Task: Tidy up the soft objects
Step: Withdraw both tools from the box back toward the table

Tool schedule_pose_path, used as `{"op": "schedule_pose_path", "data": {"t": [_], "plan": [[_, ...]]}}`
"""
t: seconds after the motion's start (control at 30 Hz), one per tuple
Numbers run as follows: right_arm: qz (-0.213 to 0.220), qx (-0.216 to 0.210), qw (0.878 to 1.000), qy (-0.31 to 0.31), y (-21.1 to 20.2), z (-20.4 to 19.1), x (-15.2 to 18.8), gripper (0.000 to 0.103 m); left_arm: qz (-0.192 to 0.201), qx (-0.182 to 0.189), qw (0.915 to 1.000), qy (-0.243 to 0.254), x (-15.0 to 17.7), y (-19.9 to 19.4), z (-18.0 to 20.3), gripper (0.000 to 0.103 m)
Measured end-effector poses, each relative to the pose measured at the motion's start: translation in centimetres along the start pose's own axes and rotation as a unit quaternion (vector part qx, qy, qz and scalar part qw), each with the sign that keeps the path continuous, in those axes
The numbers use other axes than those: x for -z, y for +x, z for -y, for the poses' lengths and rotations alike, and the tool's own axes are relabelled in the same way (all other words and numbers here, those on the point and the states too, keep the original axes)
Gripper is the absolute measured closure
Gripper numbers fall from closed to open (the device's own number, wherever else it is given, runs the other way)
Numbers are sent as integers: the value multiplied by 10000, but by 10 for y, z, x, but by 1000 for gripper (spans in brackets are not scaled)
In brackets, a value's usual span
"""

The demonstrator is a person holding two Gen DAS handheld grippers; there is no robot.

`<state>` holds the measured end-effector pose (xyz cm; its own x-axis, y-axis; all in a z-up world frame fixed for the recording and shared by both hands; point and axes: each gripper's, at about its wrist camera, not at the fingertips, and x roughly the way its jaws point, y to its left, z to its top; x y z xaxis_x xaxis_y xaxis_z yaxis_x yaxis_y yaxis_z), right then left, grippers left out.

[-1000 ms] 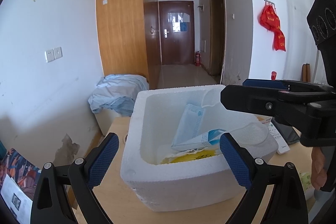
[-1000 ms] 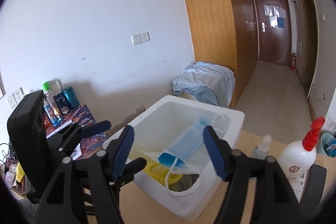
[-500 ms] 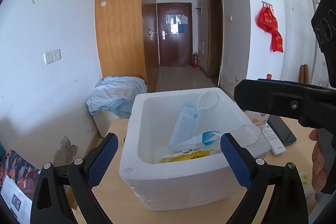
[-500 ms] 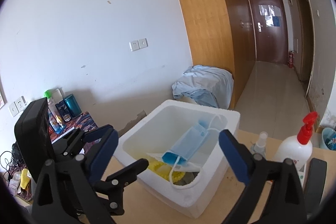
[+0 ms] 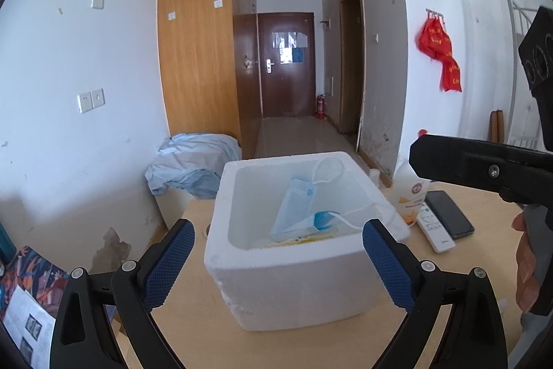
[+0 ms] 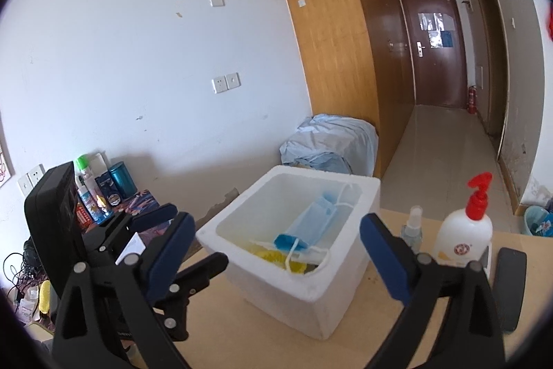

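Left wrist view is showing the left claw [image 5: 278, 260] standing released, its blue pads spread to either side of a white foam box [image 5: 293, 272] that is sitting on the wooden surface [image 5: 193, 338]. Nothing is lying between those pads. Inside the box, a blue face mask [image 5: 297, 206] is leaning against the far inner wall, its white ear loop curling up near the rim, and something yellow [image 5: 297, 241] is lying underneath it at the bottom. Beside the box on the right, a white bottle [image 5: 411, 196], a white remote [image 5: 433, 230] and a dark phone [image 5: 449, 213] are resting on the surface. A hand [image 5: 527, 265] is gripping the other tool at the right edge.

From the right wrist view, the right claw [image 6: 276, 251] is also standing released; its jaws have just been opening, and nothing is caught between them. The mask [image 6: 311, 223] is lying free in the box [image 6: 311, 293], apart from both pads.
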<state>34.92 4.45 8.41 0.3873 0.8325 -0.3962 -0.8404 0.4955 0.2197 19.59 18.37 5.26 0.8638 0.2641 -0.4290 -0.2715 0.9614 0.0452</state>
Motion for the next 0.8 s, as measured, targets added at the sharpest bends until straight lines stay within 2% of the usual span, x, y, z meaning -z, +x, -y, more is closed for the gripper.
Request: {"op": "schedule_pose_path", "data": {"t": [0.3, 0.57, 0.8], "plan": [[237, 81, 9996, 84, -38, -8, 10, 5, 149, 44, 9998, -81, 7, -39, 9, 5], [338, 151, 9993, 73, -66, -17, 26, 5, 429, 25, 9987, -255, 16, -76, 17, 5], [640, 287, 9975, 50, -96, -26, 48, 5, 781, -62, 9964, -336, 31, -105, 28, 5]]}}
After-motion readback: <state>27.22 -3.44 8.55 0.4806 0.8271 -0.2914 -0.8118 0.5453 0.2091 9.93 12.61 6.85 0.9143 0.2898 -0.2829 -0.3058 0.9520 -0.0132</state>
